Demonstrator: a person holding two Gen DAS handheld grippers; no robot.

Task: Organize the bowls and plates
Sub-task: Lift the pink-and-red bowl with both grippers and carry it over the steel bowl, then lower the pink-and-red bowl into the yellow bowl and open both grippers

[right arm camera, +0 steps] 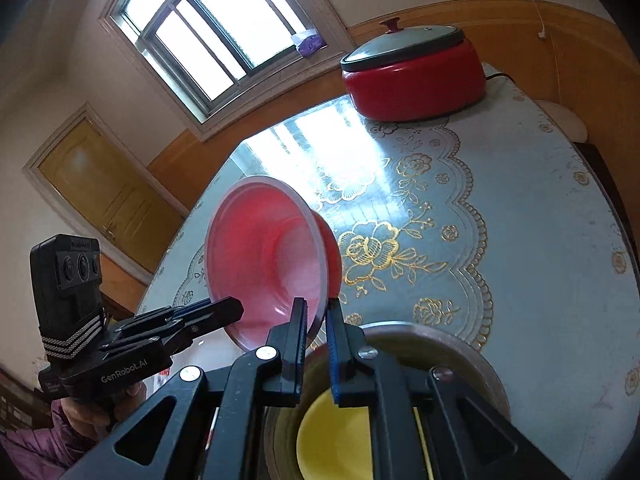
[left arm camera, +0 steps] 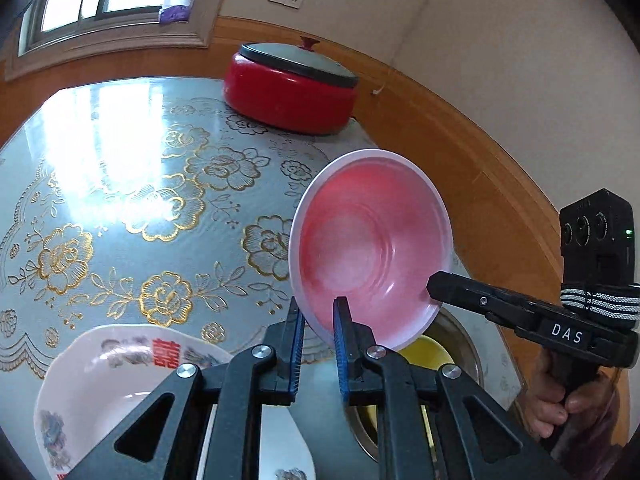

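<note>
Pink bowl [left arm camera: 372,248] tilted, rim pinched by both jaws — yellow dish [right arm camera: 336,436] beneath half hidden.

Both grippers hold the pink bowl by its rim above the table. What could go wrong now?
1. The pink bowl is tilted steeply, pinched only at its thin rim by the left hand-held gripper and right hand-held gripper; it may slip.
2. If dropped, it could hit the yellow dish in the metal basin or the patterned plate.
</note>
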